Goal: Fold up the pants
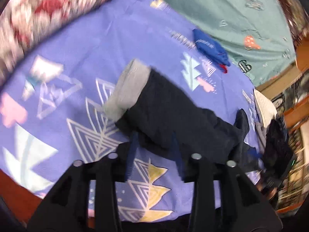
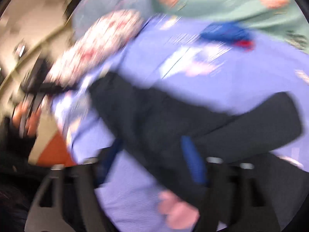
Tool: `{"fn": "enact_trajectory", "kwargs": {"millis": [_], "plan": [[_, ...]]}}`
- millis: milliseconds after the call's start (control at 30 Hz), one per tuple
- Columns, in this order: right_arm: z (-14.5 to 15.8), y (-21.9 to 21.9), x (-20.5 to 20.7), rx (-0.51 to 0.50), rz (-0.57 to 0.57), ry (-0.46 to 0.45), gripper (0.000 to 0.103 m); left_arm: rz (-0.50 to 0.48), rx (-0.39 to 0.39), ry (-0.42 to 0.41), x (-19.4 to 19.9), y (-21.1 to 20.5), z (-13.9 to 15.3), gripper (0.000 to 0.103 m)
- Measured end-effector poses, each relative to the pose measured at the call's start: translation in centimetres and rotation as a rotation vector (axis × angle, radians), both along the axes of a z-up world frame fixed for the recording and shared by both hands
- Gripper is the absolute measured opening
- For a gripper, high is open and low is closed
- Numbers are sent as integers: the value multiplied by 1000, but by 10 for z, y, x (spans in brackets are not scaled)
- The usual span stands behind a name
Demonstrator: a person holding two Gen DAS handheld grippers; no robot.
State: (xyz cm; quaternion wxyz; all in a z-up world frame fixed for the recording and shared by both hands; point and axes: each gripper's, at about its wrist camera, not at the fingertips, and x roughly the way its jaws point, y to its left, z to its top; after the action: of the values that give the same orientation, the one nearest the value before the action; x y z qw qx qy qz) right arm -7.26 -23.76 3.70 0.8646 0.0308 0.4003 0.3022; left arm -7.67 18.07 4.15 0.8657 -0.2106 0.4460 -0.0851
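1. Lying across the purple bedsheet (image 1: 108, 44), the dark pants (image 1: 173, 114) look partly folded, grey waistband (image 1: 127, 89) outermost.
2. Farther off sits a blue garment (image 1: 210, 48).
3. My left gripper (image 1: 154, 150) stands apart, empty, at the pants' near edge.
4. My right gripper (image 2: 152, 160) seems apart too; blur hides any contact.
5. I should grab both layers squarely.

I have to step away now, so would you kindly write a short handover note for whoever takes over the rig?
Left tongs: open, empty, at the near edge of the dark pants.
Right tongs: open as far as the blur shows, over the same pants; no clear grasp.
Pants: lying bunched on the purple bedsheet, grey waistband turned out at the far end. A blue garment lies further back.
Done: no tidy fold visible.
Left: flatten, fold, and set aside.
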Motion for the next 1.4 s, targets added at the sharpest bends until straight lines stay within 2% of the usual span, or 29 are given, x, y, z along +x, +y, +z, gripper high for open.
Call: {"fn": "enact_trajectory", "kwargs": {"millis": [33,67,100,167,233,333,367,433,467,500,533,600,667,700,800,867,967,1000,1033,1067,1100,1167,1267,1400], "plan": [[8,-21,9,14,-91,-11,102,-8,43,-65,-7,-6,19,55],[12,-48,27,19,-210,13,102,-20,52,-99,-8,-13,29,65],[10,-63,42,4,-285,67,102,-52,47,-137,-6,-23,38,68],[1,-83,76,-58,-415,174,102,-105,50,-152,6,-42,38,68],[-8,-88,108,-133,-498,239,102,-161,38,-131,25,-65,22,68],[-18,-68,138,-254,-538,239,102,-198,41,-59,50,-87,-13,67],[-27,-60,146,-311,-541,260,102,-201,31,-34,55,-89,-24,67],[-53,-44,160,-489,-563,318,100,-187,7,29,62,-86,-48,67],[-68,-40,161,-535,-551,348,92,-178,-11,47,62,-82,-58,67],[-73,-40,158,-499,-515,347,70,-176,-20,44,60,-80,-62,67],[-68,-42,148,-442,-478,313,43,-181,-20,31,57,-80,-62,67],[-57,-50,129,-408,-461,266,13,-189,-19,16,53,-78,-60,67],[-41,-71,105,-347,-492,218,12,-187,-34,17,53,-75,-62,67],[-27,-88,85,-265,-515,179,12,-185,-42,14,52,-75,-62,67],[12,-118,29,-114,-557,82,12,-189,-39,7,51,-78,-64,67],[46,-109,6,-113,-555,11,12,-187,-27,4,50,-80,-65,68],[80,-93,5,-114,-554,15,15,-183,-21,10,55,-85,-65,68],[85,-86,10,-119,-551,26,38,-181,-20,12,55,-85,-65,68],[86,-79,18,-152,-549,43,77,-178,-19,14,55,-85,-65,68],[84,-76,23,-174,-553,47,90,-176,-17,15,55,-86,-65,68],[82,-76,30,-198,-576,25,96,-176,-14,14,55,-86,-65,68],[68,-91,46,-259,-650,-6,96,-175,-16,14,56,-86,-65,68],[37,-133,54,-222,-719,89,93,-174,-20,14,57,-87,-65,69],[12,-197,27,-277,-836,124,92,-187,-19,11,58,-89,-65,72]]}}
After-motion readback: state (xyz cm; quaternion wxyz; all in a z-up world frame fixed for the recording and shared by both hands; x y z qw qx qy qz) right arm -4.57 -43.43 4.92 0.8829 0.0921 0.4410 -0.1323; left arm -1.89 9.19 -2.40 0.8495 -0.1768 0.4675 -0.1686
